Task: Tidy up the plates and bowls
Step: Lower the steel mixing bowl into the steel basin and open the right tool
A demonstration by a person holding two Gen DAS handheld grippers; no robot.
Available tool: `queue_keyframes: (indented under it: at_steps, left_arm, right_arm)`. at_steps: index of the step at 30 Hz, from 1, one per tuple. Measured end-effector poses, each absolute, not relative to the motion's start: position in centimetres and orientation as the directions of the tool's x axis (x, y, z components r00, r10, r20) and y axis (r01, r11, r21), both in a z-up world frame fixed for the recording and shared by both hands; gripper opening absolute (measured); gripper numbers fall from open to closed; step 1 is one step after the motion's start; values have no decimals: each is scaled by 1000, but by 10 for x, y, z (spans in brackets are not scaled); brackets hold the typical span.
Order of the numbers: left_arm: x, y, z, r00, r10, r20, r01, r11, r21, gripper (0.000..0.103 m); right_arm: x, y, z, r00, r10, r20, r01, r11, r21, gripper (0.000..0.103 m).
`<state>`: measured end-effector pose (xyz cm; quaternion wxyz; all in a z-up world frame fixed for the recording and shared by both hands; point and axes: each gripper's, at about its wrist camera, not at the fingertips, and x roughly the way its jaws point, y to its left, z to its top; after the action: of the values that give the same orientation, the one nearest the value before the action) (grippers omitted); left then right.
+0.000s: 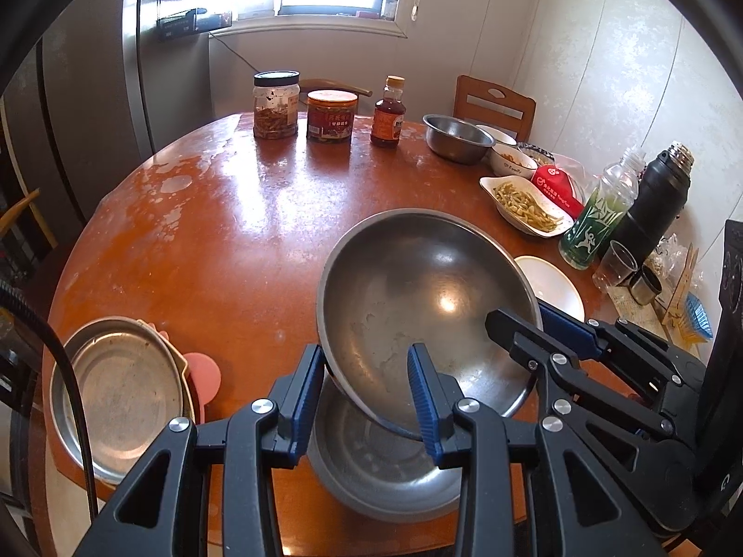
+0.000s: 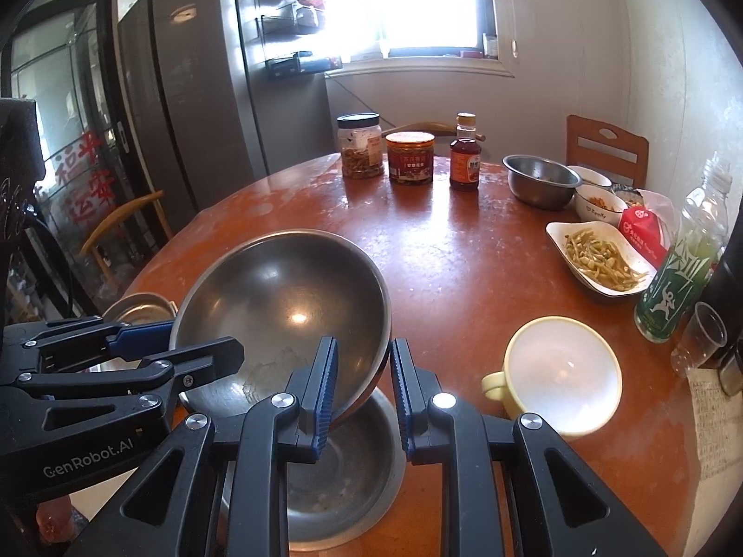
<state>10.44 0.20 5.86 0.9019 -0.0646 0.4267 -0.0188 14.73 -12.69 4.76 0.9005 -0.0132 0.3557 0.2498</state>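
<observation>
A large steel bowl [image 1: 418,288] [image 2: 283,297] is held tilted above a smaller steel bowl [image 1: 371,469] [image 2: 339,469] at the table's near edge. My left gripper [image 1: 367,399] straddles the large bowl's near rim, one finger inside and one outside. My right gripper [image 2: 360,390] straddles the rim on the other side and also shows in the left wrist view [image 1: 534,325]. Whether each set of jaws is pressed on the rim I cannot tell. A steel plate [image 1: 120,390] lies at the left. A white cup-like bowl [image 2: 562,371] stands to the right.
On the round brown table [image 1: 241,232] stand jars [image 1: 276,104] and a sauce bottle [image 1: 389,111] at the back. A steel bowl [image 1: 457,137], a dish of vegetables [image 1: 529,204], a green bottle [image 1: 596,218], a black flask [image 1: 655,204] and cups crowd the right.
</observation>
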Motion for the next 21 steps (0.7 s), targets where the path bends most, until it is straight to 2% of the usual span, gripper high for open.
queue_keyframes:
  at_steps: [21]
  left_arm:
    - [81, -11, 15, 570, -84, -817, 0, 995, -103, 37]
  right_arm:
    - [116, -132, 10, 580, 425, -695, -462, 874, 148, 24]
